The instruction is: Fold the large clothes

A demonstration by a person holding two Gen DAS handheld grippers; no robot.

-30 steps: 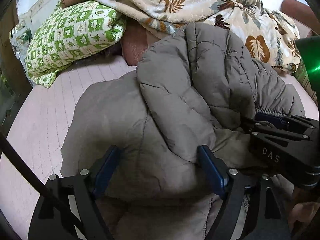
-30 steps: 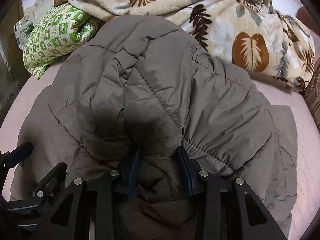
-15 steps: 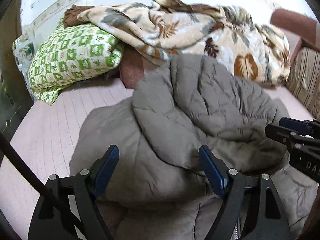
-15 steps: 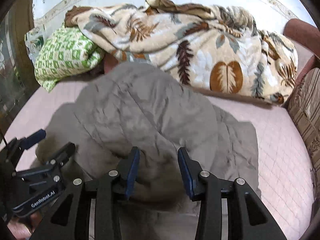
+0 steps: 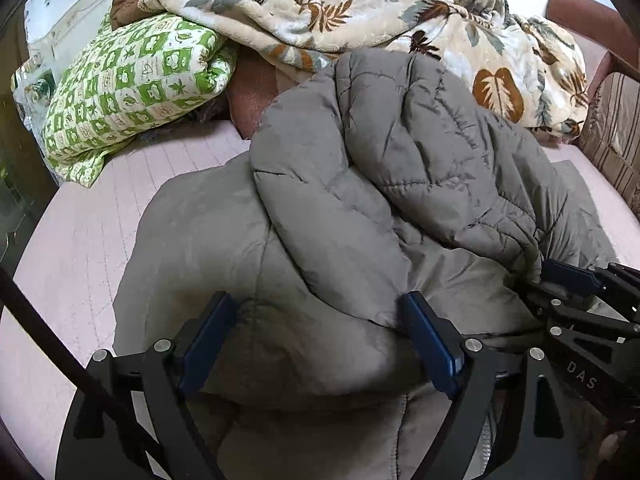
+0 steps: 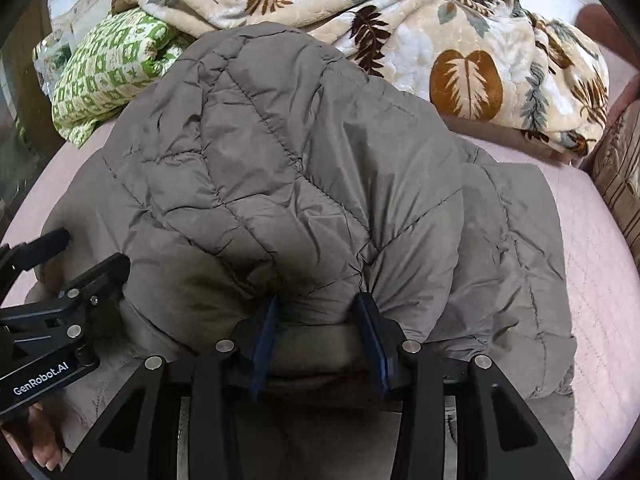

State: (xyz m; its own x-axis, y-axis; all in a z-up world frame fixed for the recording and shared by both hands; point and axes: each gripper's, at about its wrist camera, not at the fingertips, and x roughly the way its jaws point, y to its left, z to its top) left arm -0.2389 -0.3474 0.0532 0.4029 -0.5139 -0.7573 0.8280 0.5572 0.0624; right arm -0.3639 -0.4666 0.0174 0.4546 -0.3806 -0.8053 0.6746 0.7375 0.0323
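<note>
Pink quilted bed (image 5: pixel 80 248), leaf-print blanket (image 5: pixel 400 20), green checked pillow (image 5: pixel 132 80), striped cushion (image 5: pixel 612 132), pale wall (image 5: pixel 80 4).

A green-and-white patterned pillow (image 5: pixel 132 84) lies at 10 o'clock on the pink quilted bed cover (image 5: pixel 68 240); a cream blanket with brown leaf prints (image 5: pixel 360 12) is heaped from 12 to 2 o'clock, touching it, and a striped brown cushion (image 5: pixel 612 136) sits at 3 o'clock

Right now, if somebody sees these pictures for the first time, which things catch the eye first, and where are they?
First, the big grey quilted puffer jacket, bunched in the middle of the pink bed sheet. The right gripper pinches a fold of it; the left gripper, jaws opening, straddles another bulge. Behind, a cream blanket with brown leaves lies heaped, with a green-and-white checked pillow at far left.
</note>
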